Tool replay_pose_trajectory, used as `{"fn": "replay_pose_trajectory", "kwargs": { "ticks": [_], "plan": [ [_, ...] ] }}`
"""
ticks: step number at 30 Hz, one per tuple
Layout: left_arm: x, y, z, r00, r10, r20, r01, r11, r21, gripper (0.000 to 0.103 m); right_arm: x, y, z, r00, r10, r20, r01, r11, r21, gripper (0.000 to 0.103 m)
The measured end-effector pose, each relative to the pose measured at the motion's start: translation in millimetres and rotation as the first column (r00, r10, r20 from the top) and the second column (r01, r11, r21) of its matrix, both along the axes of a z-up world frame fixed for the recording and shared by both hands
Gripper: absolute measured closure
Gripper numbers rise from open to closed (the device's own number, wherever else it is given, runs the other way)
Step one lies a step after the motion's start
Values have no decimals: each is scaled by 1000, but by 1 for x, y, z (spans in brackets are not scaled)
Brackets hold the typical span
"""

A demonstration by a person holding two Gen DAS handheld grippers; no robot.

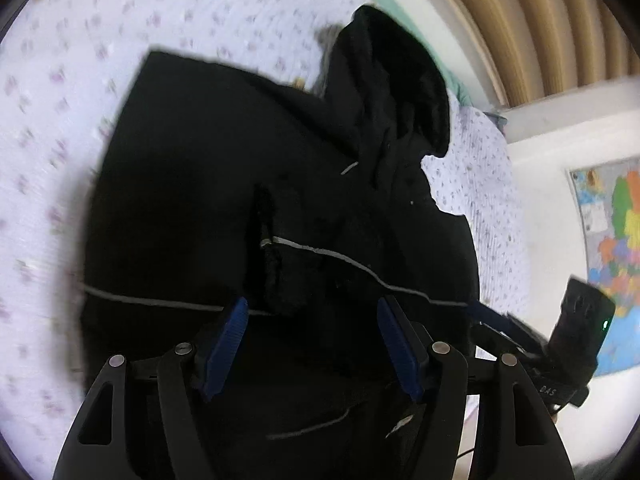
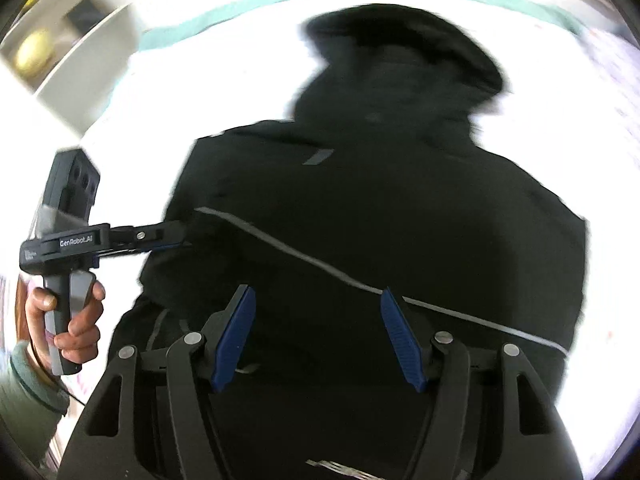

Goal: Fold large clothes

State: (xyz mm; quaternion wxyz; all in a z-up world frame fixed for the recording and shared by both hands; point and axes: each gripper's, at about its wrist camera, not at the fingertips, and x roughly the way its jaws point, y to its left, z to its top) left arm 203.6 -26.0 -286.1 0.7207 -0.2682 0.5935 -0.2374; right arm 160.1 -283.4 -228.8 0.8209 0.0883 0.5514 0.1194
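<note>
A black hooded jacket (image 1: 240,168) with a thin grey stripe lies spread on a white bedspread (image 1: 120,20) dotted with purple. Its hood (image 1: 392,80) is bunched up at the far end. My left gripper (image 1: 312,304) hovers open over the jacket's lower part, its blue pads wide apart and pressing on nothing. In the right wrist view the jacket (image 2: 400,200) fills the middle. My right gripper (image 2: 316,292) stands open just above the grey stripe (image 2: 300,256). The left gripper (image 2: 180,238) reaches in at the jacket's left edge, held by a hand (image 2: 76,320). The right gripper (image 1: 480,312) shows at the jacket's right edge.
Beige curtains (image 1: 520,20) hang beyond the bed, and a coloured map (image 1: 616,248) is on the white wall at right. A white shelf (image 2: 92,52) with a yellowish round object (image 2: 34,52) stands at upper left. A teal strip (image 2: 240,4) borders the far bed edge.
</note>
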Motion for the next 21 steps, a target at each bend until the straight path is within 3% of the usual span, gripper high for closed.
{"fn": "replay_pose_trajectory", "kwargs": {
  "ticks": [3,4,5,7,11,14,18,21],
  "plan": [
    [7,-14,-15,1000,23,-4,-23,998,65,40,-9,-29,1,997,-75,-9,75,997,-8,35],
    [9,-19,-15,1000,26,10,-27,997,72,53,-11,-33,0,996,-89,-9,89,996,-11,35],
    [10,-22,-17,1000,23,14,-24,997,78,85,-12,-40,1,995,-103,-6,103,994,-23,35],
    [9,-26,-6,998,36,56,-41,994,100,85,-14,-54,2,991,-132,2,132,988,-75,35],
    [-7,-1,42,981,104,166,-116,991,65,85,-22,-84,0,976,-218,4,216,967,-136,35],
    [-14,32,52,972,159,173,-173,982,72,85,-23,-104,-16,957,-290,-20,284,947,-154,35],
    [-12,48,7,983,179,40,-183,973,141,85,-12,-106,-48,946,-318,-60,302,933,-194,35],
    [-10,41,-29,984,178,-29,-169,967,190,82,1,-97,-72,941,-326,-88,291,916,-276,35]
  ]
}}
